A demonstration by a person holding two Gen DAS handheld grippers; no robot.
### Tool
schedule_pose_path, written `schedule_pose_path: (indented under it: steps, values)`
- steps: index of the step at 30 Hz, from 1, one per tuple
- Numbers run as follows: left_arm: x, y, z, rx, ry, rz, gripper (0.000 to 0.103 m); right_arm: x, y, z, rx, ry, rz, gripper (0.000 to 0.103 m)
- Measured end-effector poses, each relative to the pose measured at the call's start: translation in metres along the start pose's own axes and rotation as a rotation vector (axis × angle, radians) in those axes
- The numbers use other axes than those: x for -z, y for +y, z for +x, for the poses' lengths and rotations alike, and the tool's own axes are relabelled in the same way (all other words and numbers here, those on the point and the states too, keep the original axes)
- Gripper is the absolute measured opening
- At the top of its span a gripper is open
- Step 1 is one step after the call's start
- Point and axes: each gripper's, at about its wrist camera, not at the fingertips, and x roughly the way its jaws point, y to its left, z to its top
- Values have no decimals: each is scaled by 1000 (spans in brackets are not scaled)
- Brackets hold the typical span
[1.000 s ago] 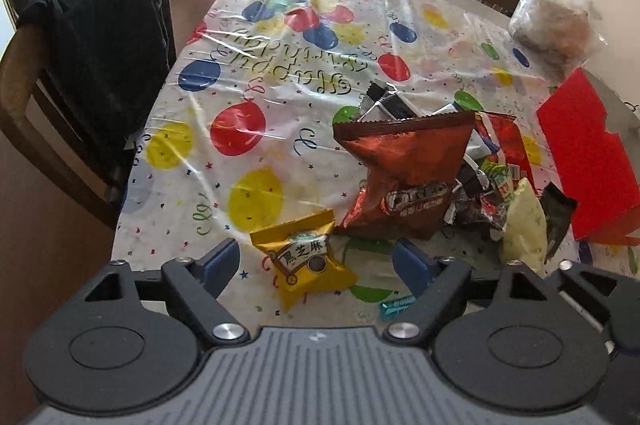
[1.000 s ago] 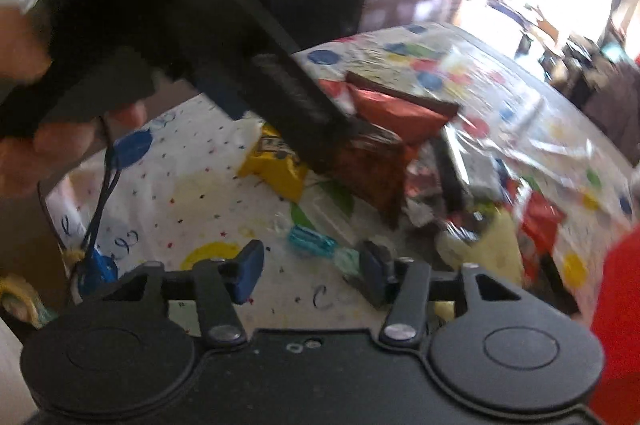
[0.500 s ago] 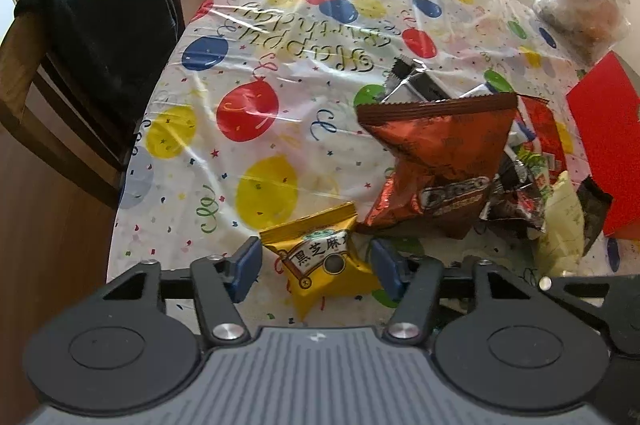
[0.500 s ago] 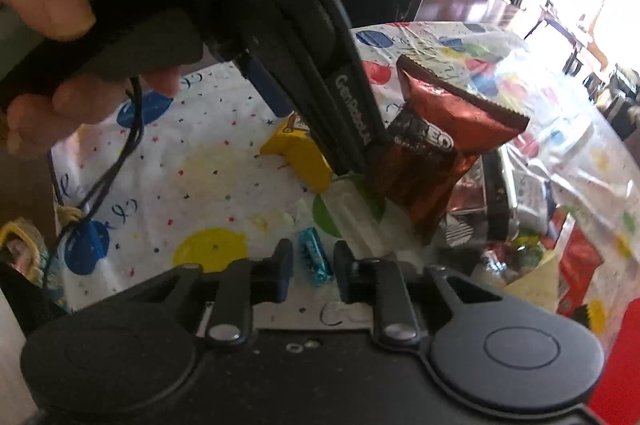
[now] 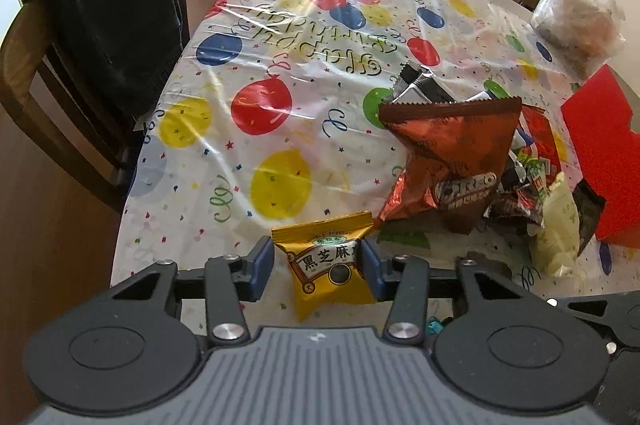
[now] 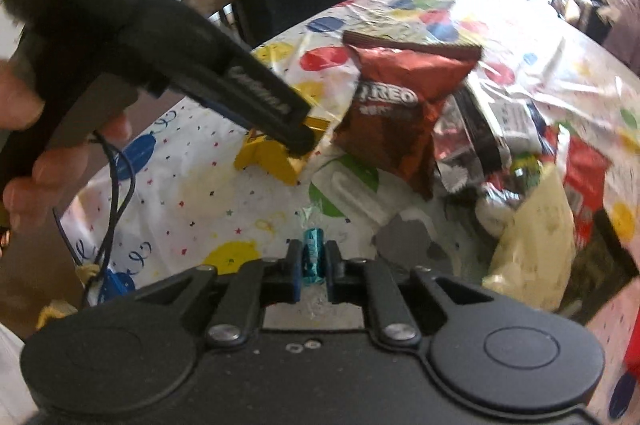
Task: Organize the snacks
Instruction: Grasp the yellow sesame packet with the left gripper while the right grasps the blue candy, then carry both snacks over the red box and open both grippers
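Setting: dining table (image 5: pixel 280 73) under a balloon-print "Happy Birthday" cloth, a chair with a dark jacket (image 5: pixel 116 25) at its side, a red box (image 5: pixel 600 161) at the far right
Snack pile: a brown-red Oreo bag (image 5: pixel 452 161) stands among loose wrappers, a pale yellow packet (image 5: pixel 558 221) beside it
Left gripper (image 5: pixel 318 265): blue pads sit against both sides of the yellow black-sesame packet (image 5: pixel 324 265), clenched on it low near the table edge
Right gripper (image 6: pixel 313 271): fingers nearly together, pinching a small teal-wrapped candy (image 6: pixel 313 253) just above the cloth
Step in hand: both tools look to be at the grasp stage, each securing one snack to sort
Next move: probably lift each item clear and carry it to its group or the red box; the thin candy may slip, so a firm pinch matters
Left wrist view only: the packet's printed label, the red box's shape
Right wrist view only: the candy grip, plus the left tool seen from outside with the person's hand (image 6: pixel 24 145) on its handle
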Motion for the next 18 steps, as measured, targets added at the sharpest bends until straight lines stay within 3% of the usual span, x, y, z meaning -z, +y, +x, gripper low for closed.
schedule_pose_path:
  steps: [10,18]
  values:
    - [13,-2,-33,29,-42,58,44,13,-9,-37,9,-65,155,9]
    - [21,-12,-60,68,-72,114,44,22,-18,-82,71,-144,253,9]
